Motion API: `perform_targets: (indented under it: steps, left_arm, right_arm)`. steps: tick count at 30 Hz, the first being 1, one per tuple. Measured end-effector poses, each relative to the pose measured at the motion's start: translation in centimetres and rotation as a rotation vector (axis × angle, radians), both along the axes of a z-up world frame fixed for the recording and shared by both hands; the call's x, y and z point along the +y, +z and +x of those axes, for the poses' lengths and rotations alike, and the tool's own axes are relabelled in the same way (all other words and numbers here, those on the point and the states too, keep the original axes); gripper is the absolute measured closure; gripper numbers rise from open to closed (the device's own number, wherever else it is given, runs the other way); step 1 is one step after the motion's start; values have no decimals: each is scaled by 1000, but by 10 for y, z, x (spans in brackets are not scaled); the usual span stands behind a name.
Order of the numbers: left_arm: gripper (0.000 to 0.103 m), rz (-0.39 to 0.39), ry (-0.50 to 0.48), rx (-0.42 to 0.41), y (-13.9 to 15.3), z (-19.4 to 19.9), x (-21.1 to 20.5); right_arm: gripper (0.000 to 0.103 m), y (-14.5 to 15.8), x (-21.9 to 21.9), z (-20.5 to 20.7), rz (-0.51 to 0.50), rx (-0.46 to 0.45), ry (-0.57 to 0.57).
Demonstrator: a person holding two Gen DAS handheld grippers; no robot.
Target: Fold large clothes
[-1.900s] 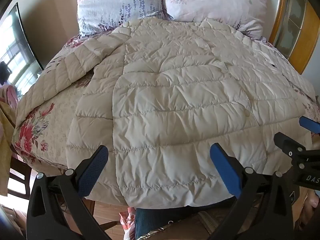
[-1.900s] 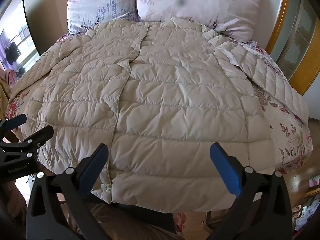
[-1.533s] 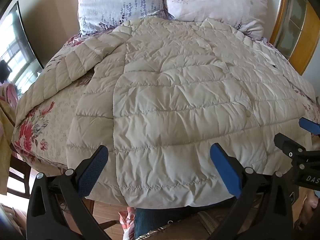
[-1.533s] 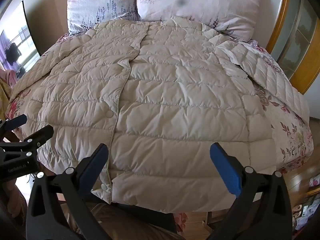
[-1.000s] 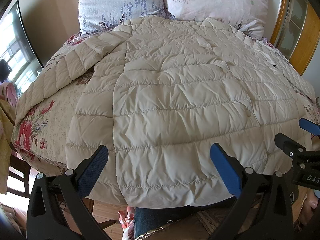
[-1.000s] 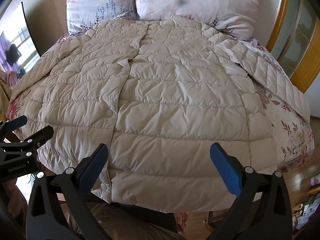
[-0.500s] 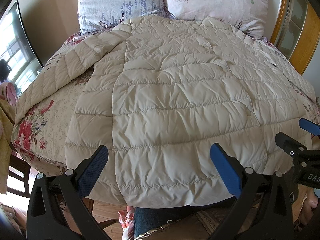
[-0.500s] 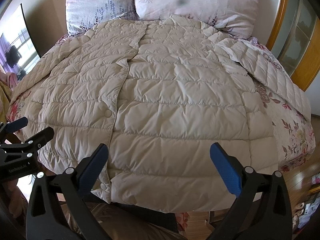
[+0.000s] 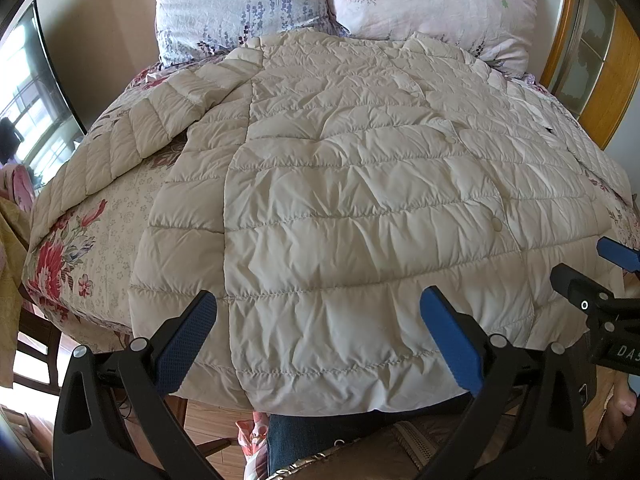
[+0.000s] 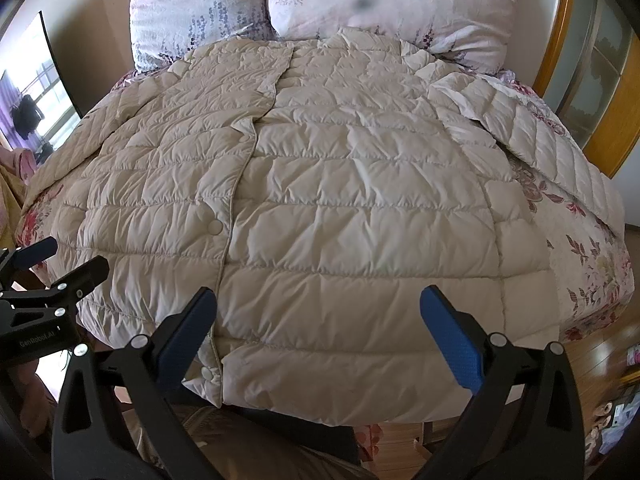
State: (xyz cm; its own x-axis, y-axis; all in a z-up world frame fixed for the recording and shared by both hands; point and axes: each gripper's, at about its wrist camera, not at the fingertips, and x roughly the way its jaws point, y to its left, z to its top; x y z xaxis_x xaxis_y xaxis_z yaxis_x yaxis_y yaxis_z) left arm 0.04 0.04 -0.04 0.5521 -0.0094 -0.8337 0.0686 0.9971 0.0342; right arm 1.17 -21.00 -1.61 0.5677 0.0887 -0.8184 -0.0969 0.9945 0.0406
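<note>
Lying spread on bed [image 9: 96,216]: cream quilted jacket [image 9: 360,216], hem just beyond left claw [image 9: 318,336] and right claw [image 10: 318,336], both gaping wide, gripping nothing.

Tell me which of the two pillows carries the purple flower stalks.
The left pillow, pale blue-white, has purple lavender-like stalks along its lower half. The pink right pillow shows mainly small trees and scattered blossoms.

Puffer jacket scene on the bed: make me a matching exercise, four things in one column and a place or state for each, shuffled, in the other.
Things:
1. puffer jacket
2. pillows
3. left gripper
4. floral bedspread

Descriptions:
A. open, hovering at the hem
B. against the headboard
C. spread flat, front closed
D. showing beneath the sleeves

Pairs: 1-C, 2-B, 3-A, 4-D
</note>
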Motion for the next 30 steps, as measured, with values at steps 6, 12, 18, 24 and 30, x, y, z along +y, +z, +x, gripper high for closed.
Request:
perform_targets:
  steps: [6,12,18,24,30]
  left_arm:
    - [1,0,0,0,0,0,0]
    - [1,-1,0,1,0,0,0]
    - [1,-2,-2,3,0,0,0]
    - [1,-4,-5,5,-6,1,1]
    - [1,-4,-12,-6,-3,-1,0]
  right_arm:
    - [2,-3,3,0,2,0,-1]
    - [2,-1,0,0,6,4,0]
    - [2,-5,0,1,9,4,-1]
    - [2,0,-1,2,23,12,-2]
    - [2,2,4,4,34,7,6]
